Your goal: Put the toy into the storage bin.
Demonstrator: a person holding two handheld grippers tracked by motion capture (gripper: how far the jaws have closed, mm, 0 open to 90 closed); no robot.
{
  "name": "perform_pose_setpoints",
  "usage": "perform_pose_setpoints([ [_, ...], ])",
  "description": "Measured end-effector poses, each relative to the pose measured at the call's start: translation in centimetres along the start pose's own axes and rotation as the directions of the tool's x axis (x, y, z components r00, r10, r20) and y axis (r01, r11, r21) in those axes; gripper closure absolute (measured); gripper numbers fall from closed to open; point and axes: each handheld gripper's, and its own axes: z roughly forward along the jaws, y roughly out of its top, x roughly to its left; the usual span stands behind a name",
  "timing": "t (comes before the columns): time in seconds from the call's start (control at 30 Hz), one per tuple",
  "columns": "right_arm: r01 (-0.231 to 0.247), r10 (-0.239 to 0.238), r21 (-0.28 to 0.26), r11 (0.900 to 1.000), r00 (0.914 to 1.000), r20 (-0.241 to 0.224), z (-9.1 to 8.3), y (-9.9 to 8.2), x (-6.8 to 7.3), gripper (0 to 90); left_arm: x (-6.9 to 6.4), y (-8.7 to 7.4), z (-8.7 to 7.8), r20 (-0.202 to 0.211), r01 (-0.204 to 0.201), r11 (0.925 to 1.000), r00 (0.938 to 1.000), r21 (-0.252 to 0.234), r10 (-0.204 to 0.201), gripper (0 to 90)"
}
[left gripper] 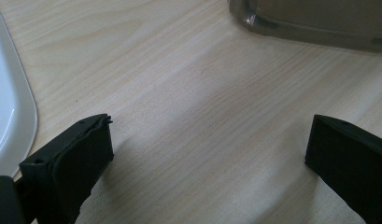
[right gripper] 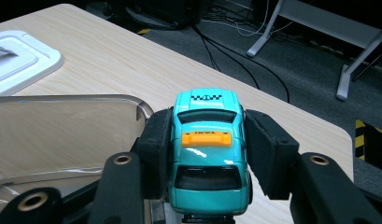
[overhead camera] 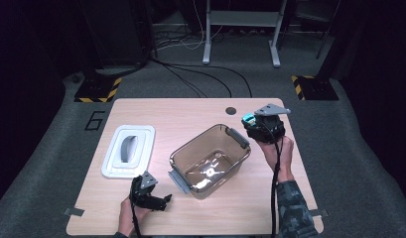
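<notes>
One teal toy taxi [right gripper: 208, 151], long axis along the right tool [right gripper: 208, 140], is pinched; left tool [left gripper: 207, 154] spread.

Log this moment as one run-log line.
right hand-held gripper: shut on teal toy taxi, beside clear bin | left hand-held gripper: open, over table | lid: off

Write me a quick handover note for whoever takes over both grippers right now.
Right gripper: shut on the teal toy taxi, held beside the clear bin's far right corner.
Left gripper: open, holding nothing, low over the table between the white lid and the bin.
Done: taxi picked up.
Left: probably drop the taxi into the bin, which has nothing in it, then fit the lid.
</notes>
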Motion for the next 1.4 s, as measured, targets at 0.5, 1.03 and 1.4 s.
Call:
perform_pose_setpoints([
  [0.5,0.039,-0.036,0.053,0.9978,0.9977,-0.057,1.1,1.5,0.7,52.5,0.0,0.0,0.0,0.000,0.000,1.0000,1.0000,0.000,0.000,0.5],
  [1.03,0.077,-0.056,0.145,0.9865,0.9881,-0.144,2.7,2.4,1.6,52.4,0.0,0.0,0.0,0.000,0.000,1.0000,1.0000,-0.002,0.000,0.5],
  [1.4,0.087,-0.057,0.156,0.9839,0.9807,-0.187,3.5,3.0,2.4,52.4,0.0,0.0,0.0,0.000,0.000,1.0000,1.0000,-0.002,0.000,0.5],
])
